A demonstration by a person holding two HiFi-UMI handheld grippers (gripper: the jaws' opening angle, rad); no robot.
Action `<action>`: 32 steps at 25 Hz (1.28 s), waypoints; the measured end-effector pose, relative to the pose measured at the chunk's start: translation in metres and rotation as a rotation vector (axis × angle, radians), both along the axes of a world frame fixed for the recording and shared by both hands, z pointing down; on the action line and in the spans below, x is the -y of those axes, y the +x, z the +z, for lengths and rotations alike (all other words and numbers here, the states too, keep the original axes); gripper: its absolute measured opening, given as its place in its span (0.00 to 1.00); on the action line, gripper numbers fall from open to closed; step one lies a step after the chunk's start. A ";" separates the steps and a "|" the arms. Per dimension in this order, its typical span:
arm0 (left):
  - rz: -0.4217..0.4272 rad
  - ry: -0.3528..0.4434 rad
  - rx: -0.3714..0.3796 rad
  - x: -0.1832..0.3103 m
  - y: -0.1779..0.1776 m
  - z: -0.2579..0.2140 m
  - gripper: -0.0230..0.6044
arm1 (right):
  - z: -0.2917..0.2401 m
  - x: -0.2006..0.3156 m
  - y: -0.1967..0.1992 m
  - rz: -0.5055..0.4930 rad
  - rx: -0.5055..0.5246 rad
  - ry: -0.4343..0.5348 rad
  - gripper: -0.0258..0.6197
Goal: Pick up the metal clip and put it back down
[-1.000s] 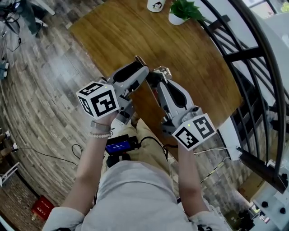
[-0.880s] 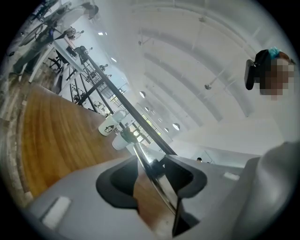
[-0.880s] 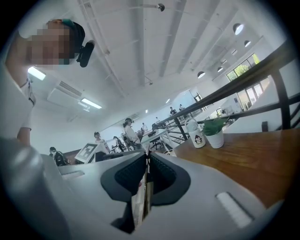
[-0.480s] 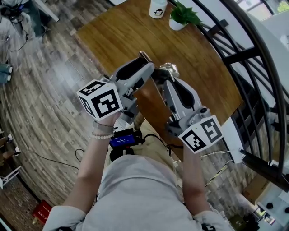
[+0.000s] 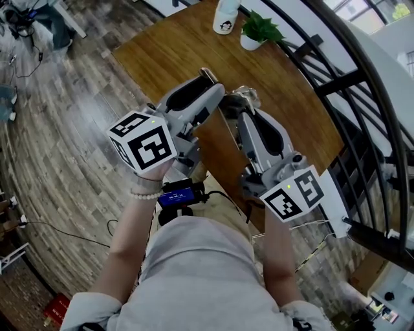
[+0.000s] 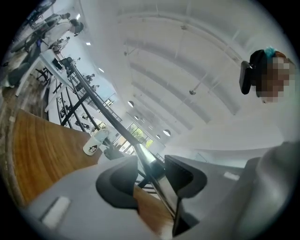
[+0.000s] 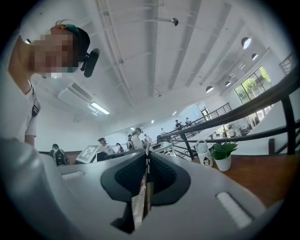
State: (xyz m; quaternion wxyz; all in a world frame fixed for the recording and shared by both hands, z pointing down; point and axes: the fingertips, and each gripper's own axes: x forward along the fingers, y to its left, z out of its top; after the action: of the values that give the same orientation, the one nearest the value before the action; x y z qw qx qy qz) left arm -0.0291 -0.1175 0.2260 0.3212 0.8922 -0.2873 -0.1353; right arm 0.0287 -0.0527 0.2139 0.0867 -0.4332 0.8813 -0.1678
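Both grippers hang above the near part of the brown wooden table [image 5: 194, 45], their tips close together. The right gripper [image 5: 242, 98] is shut on a shiny metal clip [image 5: 244, 96]; in the right gripper view the clip [image 7: 146, 187] shows as a thin edge pinched between the dark pads [image 7: 164, 176]. The left gripper [image 5: 208, 79] holds a flat metal strip [image 5: 206, 73] that sticks out past its tip. In the left gripper view the strip [image 6: 161, 192] lies slanted between the jaws, against the right pad [image 6: 183, 176]. Whether the strip and the clip are joined I cannot tell.
A white cup [image 5: 226, 16] and a small potted plant [image 5: 259, 29] stand at the table's far edge. A black railing [image 5: 349, 77] curves along the right side. Plank floor [image 5: 58, 129] lies to the left. A small lit device [image 5: 176, 196] hangs at the person's waist.
Both grippers have risen together, away from the table and nearer the head camera. The metal pieces stay in their jaws, and the tips keep the same spacing.
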 end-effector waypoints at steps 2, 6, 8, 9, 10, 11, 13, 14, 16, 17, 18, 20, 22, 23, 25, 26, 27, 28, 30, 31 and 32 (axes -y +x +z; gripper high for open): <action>0.001 0.010 0.004 -0.001 0.000 -0.006 0.32 | -0.005 -0.001 -0.001 0.001 -0.001 0.013 0.12; 0.006 0.032 -0.001 -0.004 0.000 -0.015 0.32 | -0.014 -0.006 0.000 0.003 -0.013 0.041 0.12; 0.006 0.045 -0.003 -0.007 0.001 -0.021 0.32 | -0.020 -0.008 0.001 0.003 -0.012 0.056 0.12; 0.005 0.052 -0.005 -0.008 0.001 -0.025 0.32 | -0.023 -0.009 0.001 0.003 -0.012 0.063 0.12; 0.003 0.059 -0.007 -0.009 0.001 -0.027 0.32 | -0.025 -0.010 0.001 0.001 -0.011 0.070 0.12; 0.001 0.064 -0.009 -0.010 0.001 -0.030 0.32 | -0.027 -0.011 0.001 -0.001 -0.012 0.075 0.12; -0.003 0.069 -0.016 -0.011 0.001 -0.032 0.32 | -0.030 -0.012 0.001 -0.004 -0.013 0.083 0.12; -0.004 0.069 -0.021 -0.011 0.000 -0.033 0.32 | -0.031 -0.012 0.001 -0.005 -0.013 0.085 0.12; -0.003 0.066 -0.027 -0.010 0.000 -0.033 0.32 | -0.032 -0.012 0.001 -0.007 -0.015 0.087 0.12; -0.003 0.066 -0.027 -0.010 0.000 -0.033 0.32 | -0.032 -0.012 0.001 -0.008 -0.015 0.087 0.12; -0.003 0.067 -0.025 -0.011 0.001 -0.034 0.32 | -0.032 -0.012 0.001 -0.009 -0.014 0.086 0.12; -0.005 0.069 -0.022 -0.012 0.002 -0.034 0.33 | -0.032 -0.013 0.003 -0.009 -0.008 0.084 0.12; -0.005 0.065 -0.019 -0.012 0.002 -0.032 0.33 | -0.030 -0.014 0.003 -0.007 -0.002 0.079 0.12; -0.005 0.063 -0.017 -0.012 0.002 -0.031 0.32 | -0.029 -0.013 0.003 -0.005 -0.001 0.076 0.12; -0.005 0.059 -0.011 -0.012 0.002 -0.029 0.32 | -0.027 -0.013 0.003 -0.003 -0.001 0.070 0.12; -0.004 0.058 -0.008 -0.012 0.003 -0.028 0.33 | -0.026 -0.013 0.003 -0.001 -0.001 0.067 0.12; -0.004 0.056 -0.005 -0.011 0.004 -0.027 0.33 | -0.025 -0.013 0.004 0.000 -0.001 0.065 0.12; -0.003 0.054 -0.004 -0.011 0.005 -0.026 0.33 | -0.024 -0.013 0.005 0.001 -0.001 0.064 0.12; -0.002 0.047 -0.002 -0.011 0.007 -0.023 0.33 | -0.021 -0.012 0.007 0.002 -0.001 0.059 0.12; -0.001 0.042 0.000 -0.010 0.008 -0.022 0.33 | -0.020 -0.012 0.008 0.003 -0.001 0.054 0.12; 0.000 0.037 0.002 -0.010 0.008 -0.019 0.33 | -0.018 -0.011 0.008 0.003 0.000 0.048 0.12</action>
State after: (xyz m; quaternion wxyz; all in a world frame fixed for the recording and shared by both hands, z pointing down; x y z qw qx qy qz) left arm -0.0211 -0.1079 0.2066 0.3045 0.8981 -0.2849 -0.1398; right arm 0.0367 -0.0418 0.1959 0.0972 -0.4324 0.8844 -0.1464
